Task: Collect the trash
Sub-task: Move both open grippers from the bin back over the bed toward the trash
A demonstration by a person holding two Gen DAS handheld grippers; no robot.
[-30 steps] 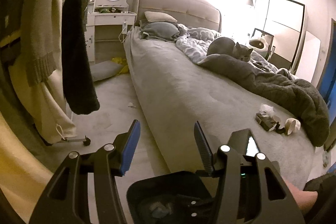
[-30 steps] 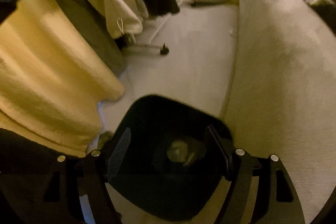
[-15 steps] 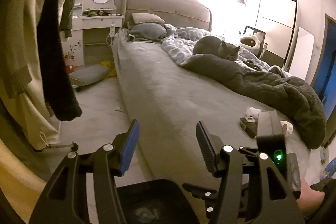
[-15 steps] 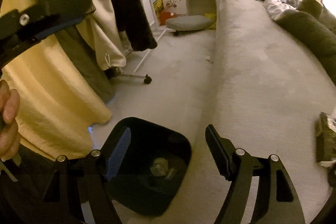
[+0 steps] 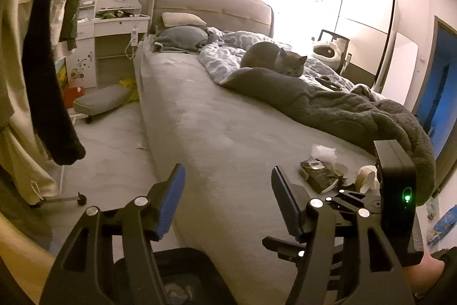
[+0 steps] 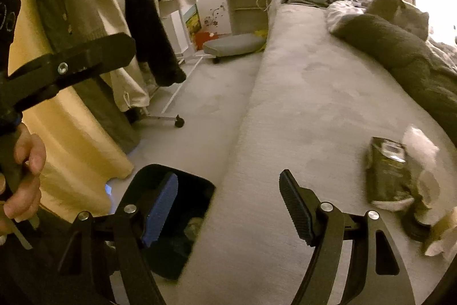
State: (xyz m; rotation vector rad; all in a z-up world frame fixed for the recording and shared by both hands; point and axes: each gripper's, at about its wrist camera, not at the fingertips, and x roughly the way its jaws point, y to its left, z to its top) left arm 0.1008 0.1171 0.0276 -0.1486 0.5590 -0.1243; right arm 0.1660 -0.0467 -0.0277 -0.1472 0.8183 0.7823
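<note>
A pile of trash lies on the grey bed (image 5: 228, 127) near its foot: a dark crumpled snack bag (image 5: 317, 173) (image 6: 388, 173), white crumpled tissue (image 5: 322, 153) (image 6: 420, 139) and pale paper scraps (image 5: 365, 176) (image 6: 440, 236). A black trash bin (image 6: 182, 182) (image 5: 182, 276) stands on the floor beside the bed, with some trash inside. My left gripper (image 5: 228, 199) is open and empty above the bed's edge. My right gripper (image 6: 228, 207) is open and empty, left of the snack bag, over the bed edge and bin.
A grey cat (image 5: 274, 59) lies on a dark blanket (image 5: 342, 110). Hanging clothes on a wheeled rack (image 6: 85, 19) fill the left. A white vanity (image 5: 114, 27) and a low grey stool (image 6: 234, 45) stand at the far end of the floor strip.
Both grippers have risen and swung right, from over the bin toward the bed. The trash pile has come into the right wrist view. Both stay open and empty.
</note>
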